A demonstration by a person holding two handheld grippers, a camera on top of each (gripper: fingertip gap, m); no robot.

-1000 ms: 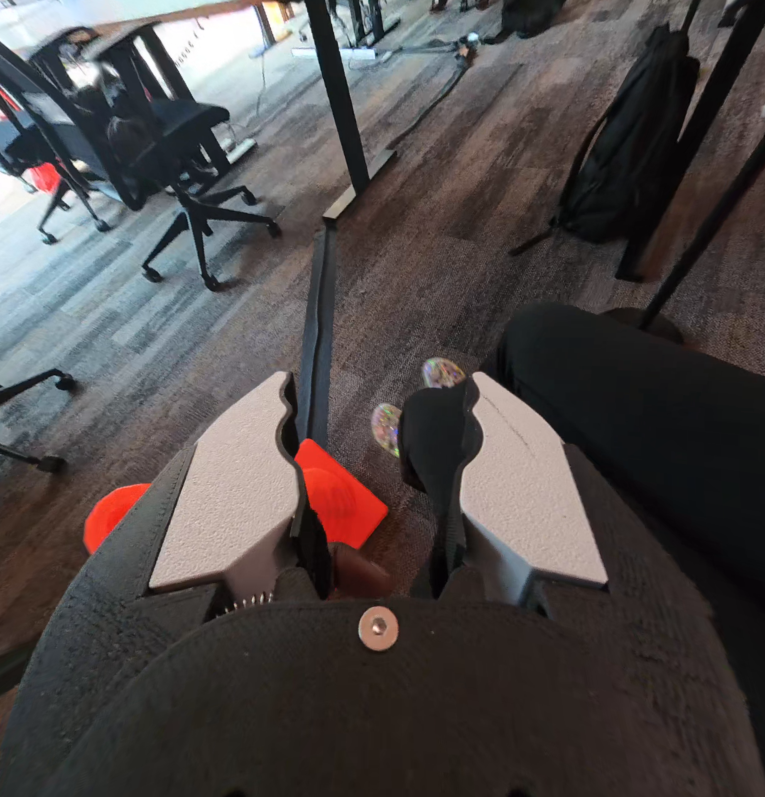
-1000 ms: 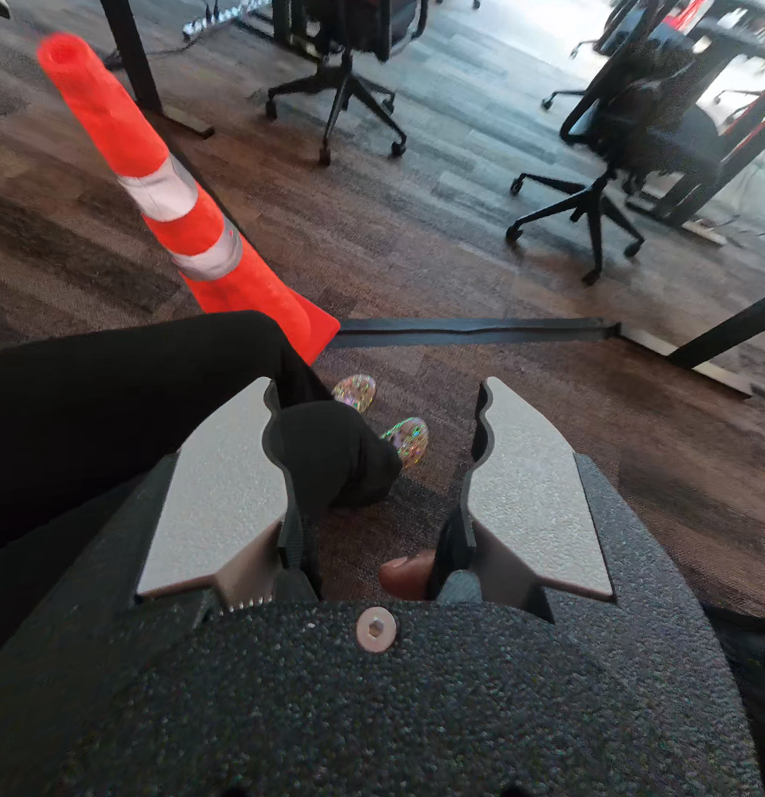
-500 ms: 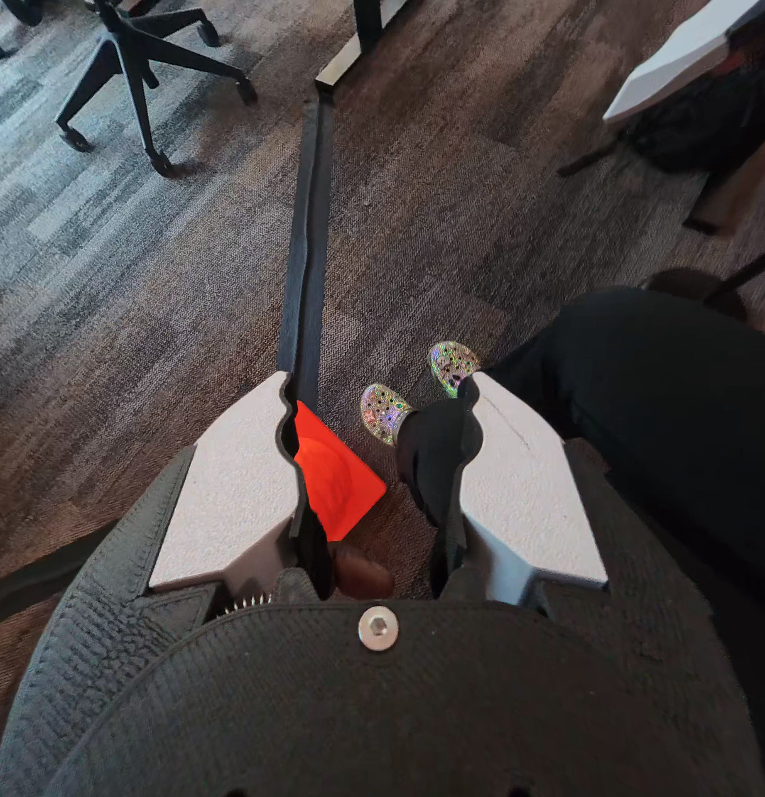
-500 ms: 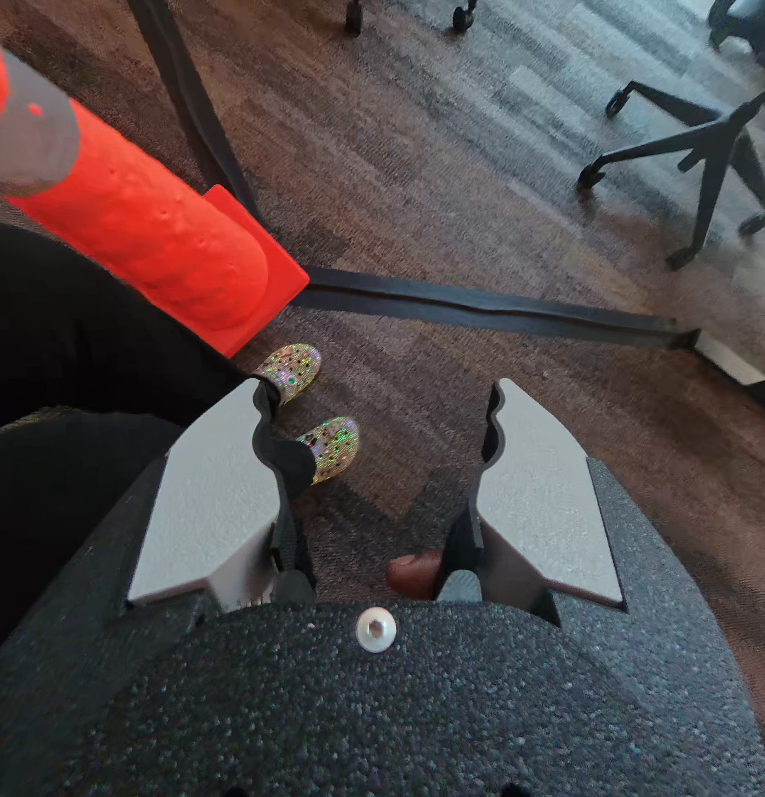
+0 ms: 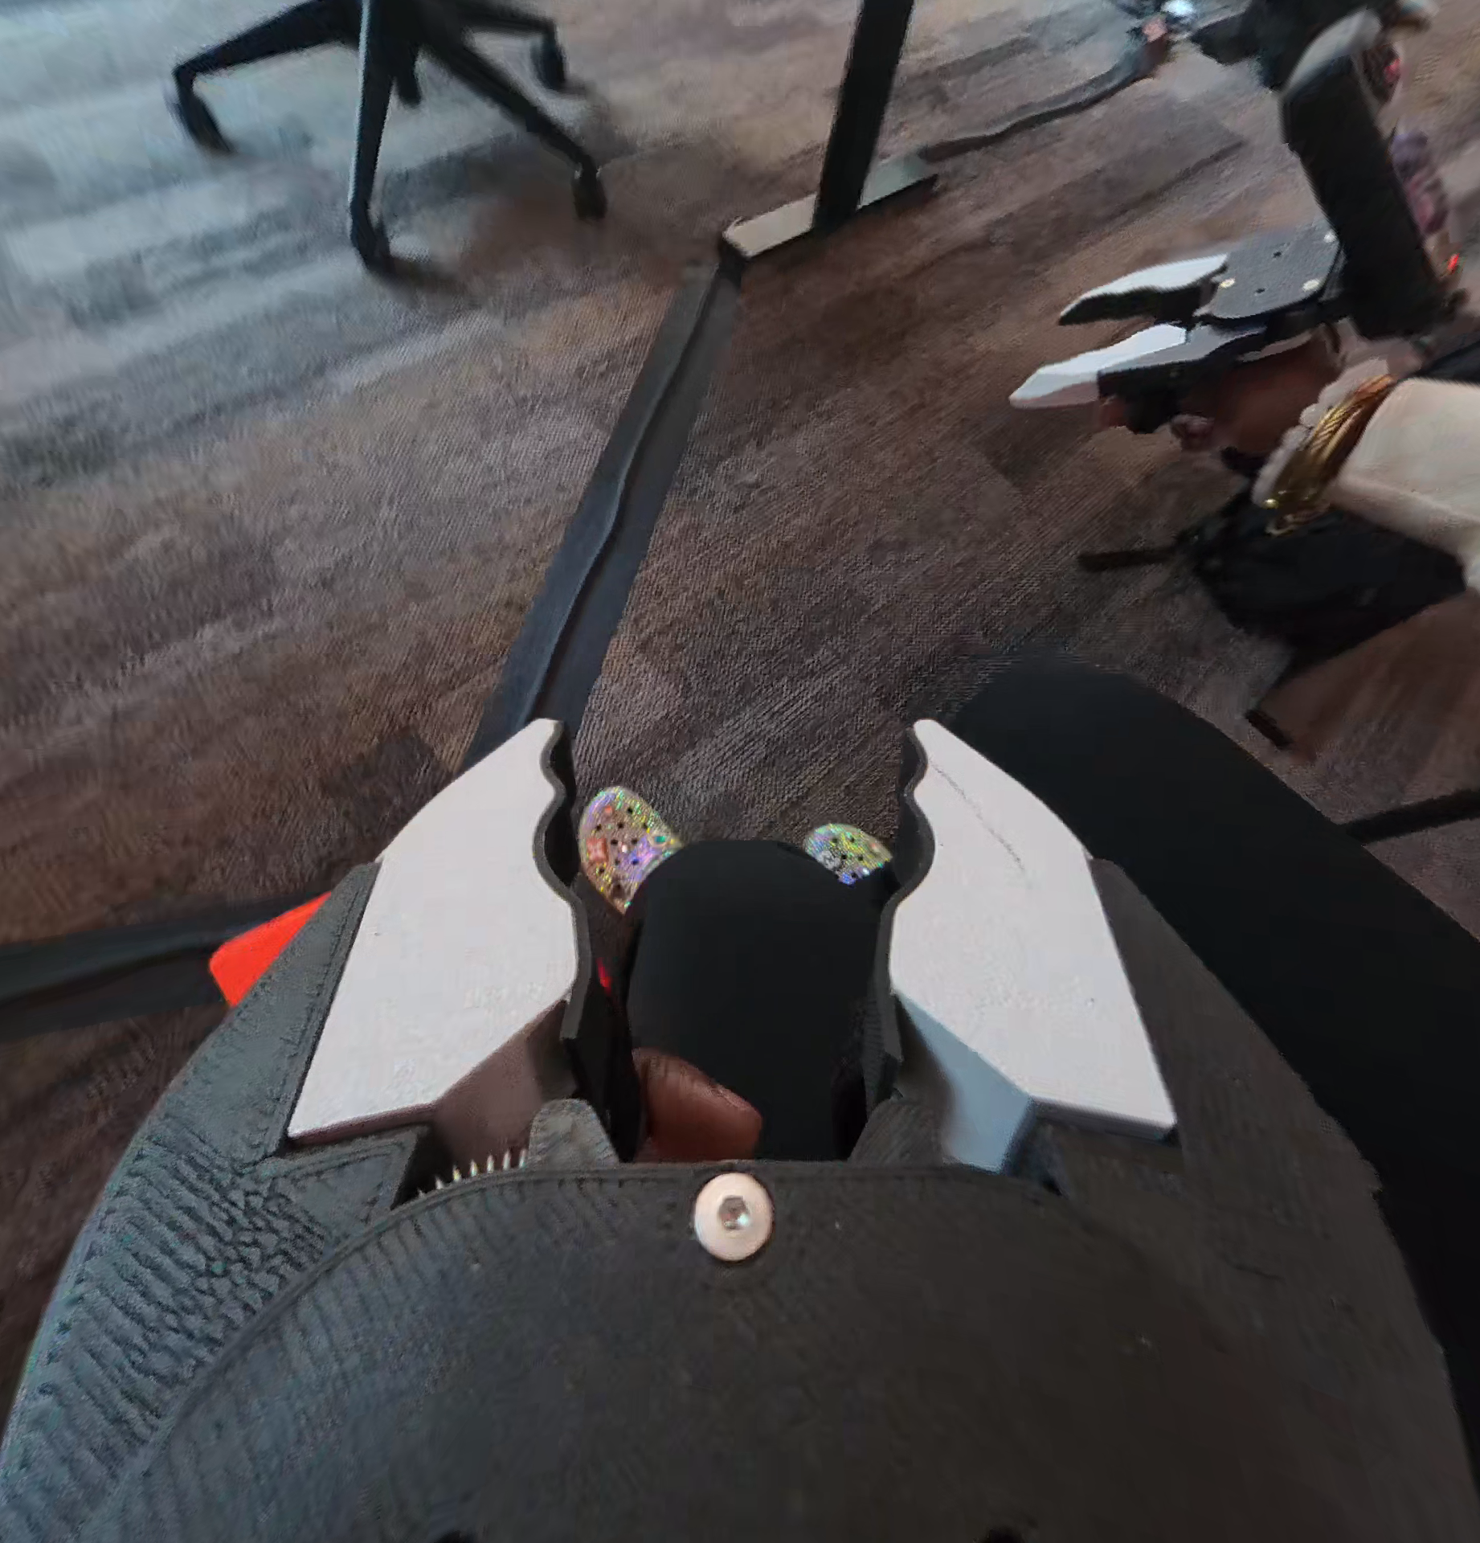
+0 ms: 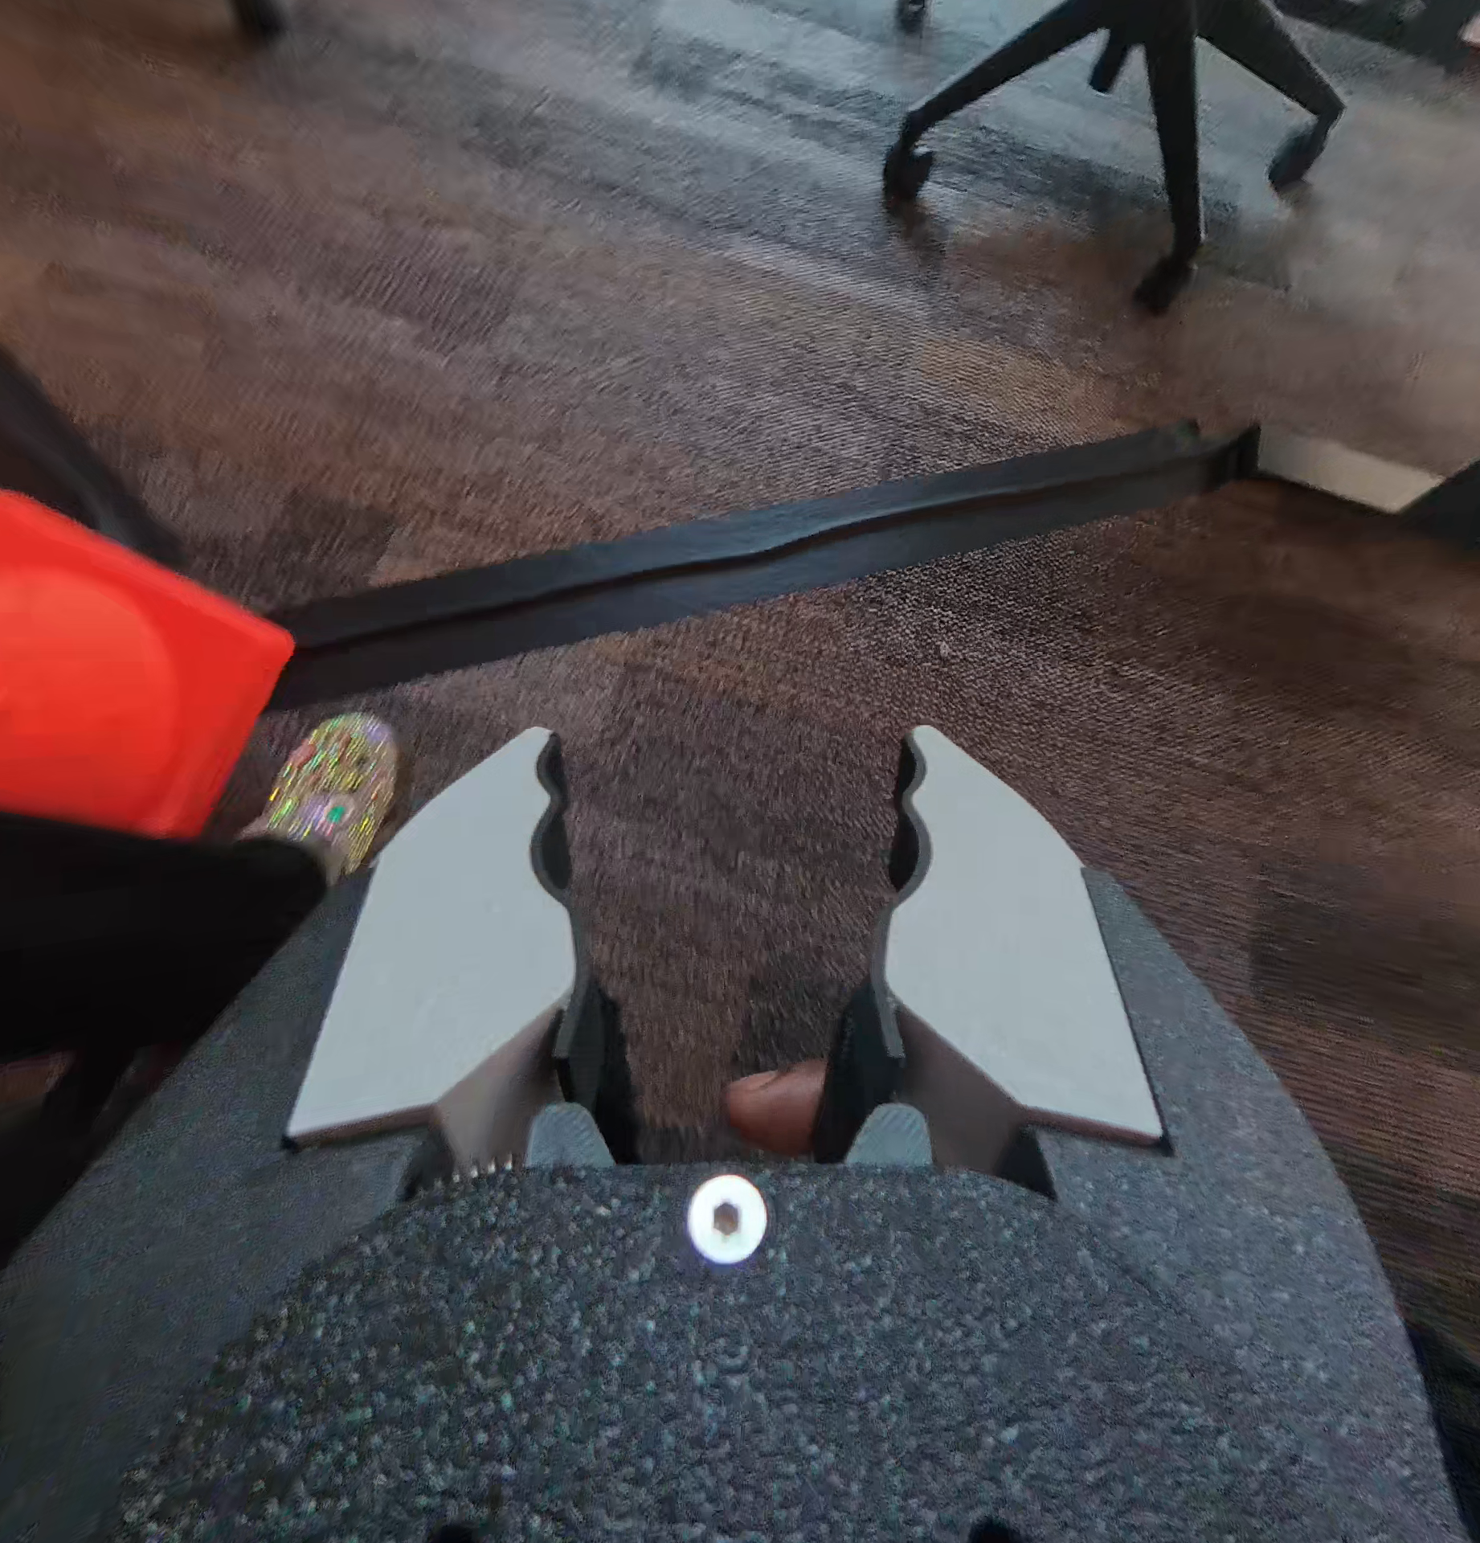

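Note:
My left gripper [image 5: 735,735] is open and holds nothing; it hangs in the air above a person's black trouser leg [image 5: 753,943] and two glittery shoes [image 5: 624,839] on the carpet far below. My right gripper [image 6: 728,739] is open and holds nothing, with only brown carpet [image 6: 720,877] between its fingers. It also shows in the left wrist view [image 5: 1041,355] at the upper right, fingers apart, held by a hand with gold bangles [image 5: 1321,451]. An orange traffic cone [image 6: 94,660] stands at the left of the right wrist view; its base corner shows in the left wrist view [image 5: 257,952].
A black cable cover [image 5: 628,493] runs across the carpet, also in the right wrist view [image 6: 762,551]. Office chair bases [image 5: 378,125] [image 6: 1171,125], a black desk leg [image 5: 853,108] and a black bag [image 5: 1321,576] stand farther off. The tips of one gripper are about 40 centimeters away from the tips of the other.
Both views have swung. The right gripper's fingers have drawn a little closer together but stay open. The right gripper has come into the left wrist view. The cone has slid to the left edge.

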